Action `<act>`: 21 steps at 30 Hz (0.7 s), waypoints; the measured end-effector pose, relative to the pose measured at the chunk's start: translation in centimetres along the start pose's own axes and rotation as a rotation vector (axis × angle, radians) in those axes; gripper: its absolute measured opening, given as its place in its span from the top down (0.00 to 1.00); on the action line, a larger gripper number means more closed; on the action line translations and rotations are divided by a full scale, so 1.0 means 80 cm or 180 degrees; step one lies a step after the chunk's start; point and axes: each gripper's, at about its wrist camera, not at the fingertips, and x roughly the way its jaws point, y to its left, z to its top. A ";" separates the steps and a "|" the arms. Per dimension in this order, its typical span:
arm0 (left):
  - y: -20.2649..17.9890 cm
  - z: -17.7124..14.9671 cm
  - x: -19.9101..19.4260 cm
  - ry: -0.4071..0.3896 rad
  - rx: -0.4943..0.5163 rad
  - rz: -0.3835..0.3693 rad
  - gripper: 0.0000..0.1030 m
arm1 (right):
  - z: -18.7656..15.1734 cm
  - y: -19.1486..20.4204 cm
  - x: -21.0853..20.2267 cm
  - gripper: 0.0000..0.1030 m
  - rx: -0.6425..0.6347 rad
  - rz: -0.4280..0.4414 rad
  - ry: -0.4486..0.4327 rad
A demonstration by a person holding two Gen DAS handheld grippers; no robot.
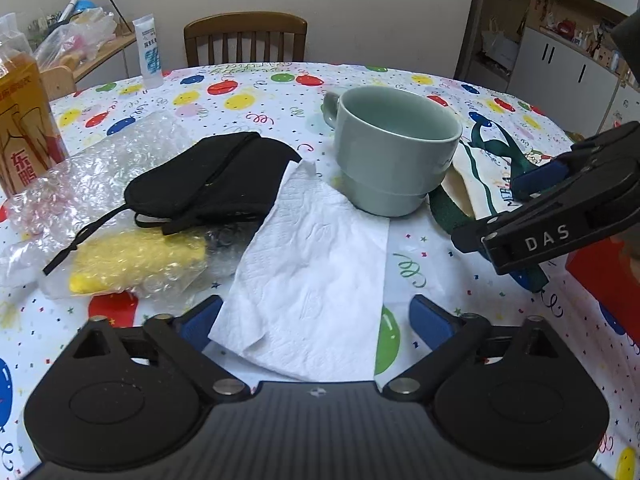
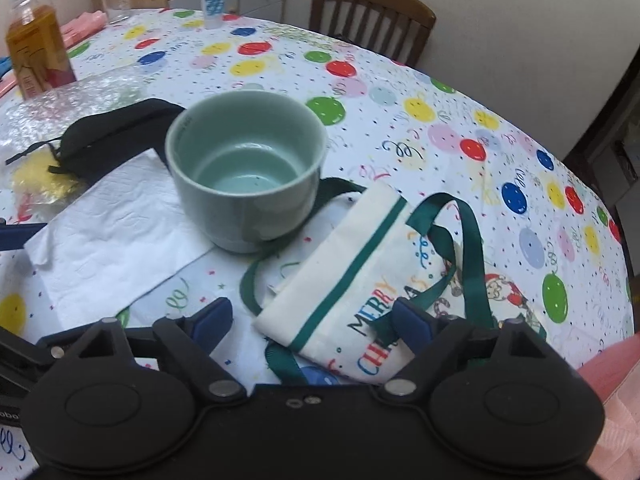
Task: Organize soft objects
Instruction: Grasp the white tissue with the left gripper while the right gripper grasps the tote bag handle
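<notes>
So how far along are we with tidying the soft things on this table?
Nothing looks sorted yet. The white paper napkin, black fabric pouch and cream Christmas tote bag lie loose around the green ceramic mug. In hand: nothing. The left gripper is open over the napkin, the right gripper open over the tote. All the gathering is left.

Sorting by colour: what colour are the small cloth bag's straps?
Dark green straps, clearest in the right wrist view.

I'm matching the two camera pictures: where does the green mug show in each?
Left wrist: mug upper centre-right, handle to the far left.
Right wrist: mug centre-left, seen into from above.
Shared landmark: the white napkin lying just left of it.
</notes>
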 end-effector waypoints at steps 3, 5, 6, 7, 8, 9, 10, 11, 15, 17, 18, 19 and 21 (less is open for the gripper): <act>-0.001 0.003 0.004 0.0005 -0.0005 0.0020 0.15 | 0.000 -0.002 0.003 0.18 0.0035 -0.0006 0.0024; -0.002 0.005 0.005 -0.0004 0.0002 0.0021 0.21 | -0.001 -0.002 0.006 0.22 0.0045 -0.0014 0.0040; -0.002 0.006 0.006 -0.0008 0.0009 0.0027 0.25 | -0.001 -0.002 0.006 0.23 0.0052 -0.0023 0.0043; -0.003 0.007 0.006 -0.0012 0.0019 0.0032 0.31 | -0.001 -0.003 0.007 0.24 0.0063 -0.0026 0.0046; -0.004 0.008 0.006 -0.0015 0.0031 0.0035 0.33 | -0.001 -0.004 0.007 0.26 0.0078 -0.0012 0.0051; -0.005 0.009 0.006 -0.0017 0.0039 0.0033 0.37 | -0.002 -0.004 0.008 0.27 0.0087 -0.0012 0.0060; -0.006 0.009 0.006 -0.0019 0.0043 0.0026 0.40 | -0.002 -0.004 0.009 0.30 0.0081 -0.0022 0.0071; -0.006 0.010 0.006 -0.0020 0.0040 0.0015 0.42 | -0.002 -0.003 0.009 0.34 0.0070 -0.0017 0.0079; -0.006 0.011 0.005 -0.0023 0.0029 0.0004 0.60 | -0.004 -0.002 0.009 0.41 0.0102 0.0048 0.0076; -0.005 0.012 0.005 -0.0016 0.0013 -0.0004 0.65 | -0.002 -0.001 0.008 0.52 0.0092 0.0073 0.0064; -0.005 0.013 0.005 -0.0014 -0.0001 -0.0022 0.70 | -0.001 -0.001 0.007 0.56 0.0092 0.0089 0.0054; -0.004 0.014 0.005 -0.0010 -0.0012 -0.0034 0.72 | 0.001 -0.001 0.006 0.62 0.0097 0.0109 0.0047; -0.004 0.014 0.005 0.0000 -0.0022 -0.0048 0.78 | 0.004 -0.001 0.005 0.71 0.0087 0.0137 0.0031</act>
